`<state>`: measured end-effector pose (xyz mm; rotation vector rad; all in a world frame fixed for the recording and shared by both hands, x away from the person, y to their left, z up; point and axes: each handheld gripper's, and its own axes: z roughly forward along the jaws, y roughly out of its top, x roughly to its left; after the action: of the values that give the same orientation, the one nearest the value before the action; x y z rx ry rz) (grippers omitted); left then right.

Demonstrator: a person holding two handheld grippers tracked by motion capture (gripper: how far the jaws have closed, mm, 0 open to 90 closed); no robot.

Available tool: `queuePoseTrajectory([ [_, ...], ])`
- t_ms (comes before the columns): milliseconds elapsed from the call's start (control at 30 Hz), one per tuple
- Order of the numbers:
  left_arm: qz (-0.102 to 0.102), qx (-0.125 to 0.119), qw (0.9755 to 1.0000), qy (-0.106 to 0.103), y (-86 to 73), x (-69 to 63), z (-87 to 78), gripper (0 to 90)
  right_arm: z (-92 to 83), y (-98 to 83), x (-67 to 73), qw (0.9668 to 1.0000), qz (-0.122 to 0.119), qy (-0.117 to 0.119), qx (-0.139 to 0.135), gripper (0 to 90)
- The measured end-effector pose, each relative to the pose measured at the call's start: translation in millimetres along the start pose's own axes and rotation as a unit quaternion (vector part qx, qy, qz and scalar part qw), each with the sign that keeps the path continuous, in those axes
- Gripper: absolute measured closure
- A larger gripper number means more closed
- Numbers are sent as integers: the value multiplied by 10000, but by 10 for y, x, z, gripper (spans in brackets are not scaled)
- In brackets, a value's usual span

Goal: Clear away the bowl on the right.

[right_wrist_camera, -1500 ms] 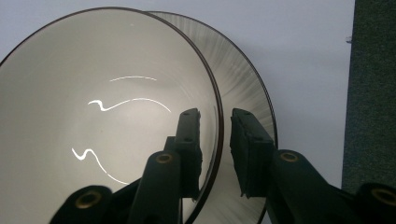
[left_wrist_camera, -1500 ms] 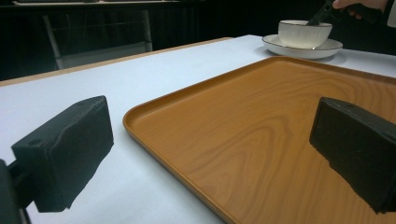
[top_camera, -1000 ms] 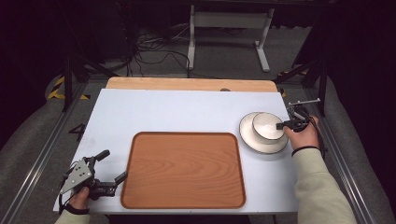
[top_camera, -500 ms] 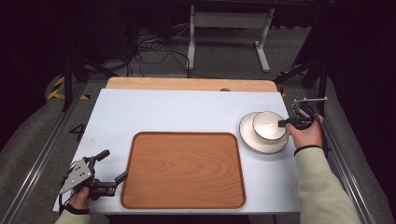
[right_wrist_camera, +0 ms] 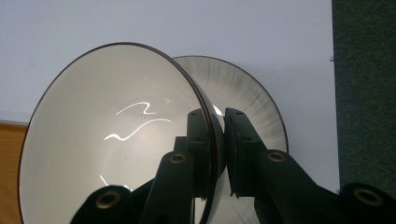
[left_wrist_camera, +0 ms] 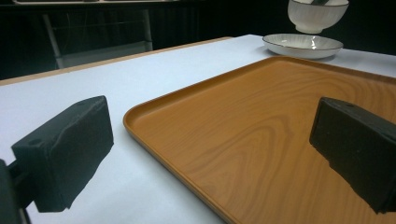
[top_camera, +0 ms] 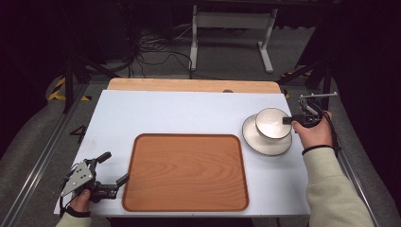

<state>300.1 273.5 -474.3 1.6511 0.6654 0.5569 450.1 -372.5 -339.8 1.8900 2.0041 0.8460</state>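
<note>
1. Right tool (top_camera: 287,120) has the bowl (top_camera: 272,123) by its rim: jaws pinched tight on the wall, one inside, one outside, plain to see in the right gripper view (right_wrist_camera: 216,140).
2. The bowl (left_wrist_camera: 317,14) is clear of the plate (top_camera: 265,140) and hangs above it, near the right edge of the bench (top_camera: 189,111). The left gripper view shows open air between the two.
3. In the right gripper view the bowl (right_wrist_camera: 116,135) sits in front of the plate (right_wrist_camera: 247,98), its white inside facing the camera, dark rim line all round.
4. The plate (left_wrist_camera: 302,45) lies flat on the white bench top, just beyond the tray's far right corner.
5. The wooden tray (top_camera: 187,172) sits bare at the front middle of the bench.
6. Left tool (top_camera: 111,171) is down at the front left corner, just beside the tray's left edge. Jaws wide apart, nothing between them; its own view looks across the tray (left_wrist_camera: 280,135) towards the bowl.
</note>
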Motion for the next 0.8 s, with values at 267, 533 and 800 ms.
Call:
queuePoseTrajectory([
  [267, 5, -2, 10000, 0, 0, -1, 0, 3, -160, 37, 96, 9999, -48, 143, -64, 813],
  [533, 4, -14, 10000, 3, -1, -2, 1, 3, -257, 42, 201, 9996, -80, 281, -60, 813],
  [800, 4, -20, 10000, 6, -1, -2, 1, 2, -288, 29, 472, 9983, -342, 474, -17, 811],
])
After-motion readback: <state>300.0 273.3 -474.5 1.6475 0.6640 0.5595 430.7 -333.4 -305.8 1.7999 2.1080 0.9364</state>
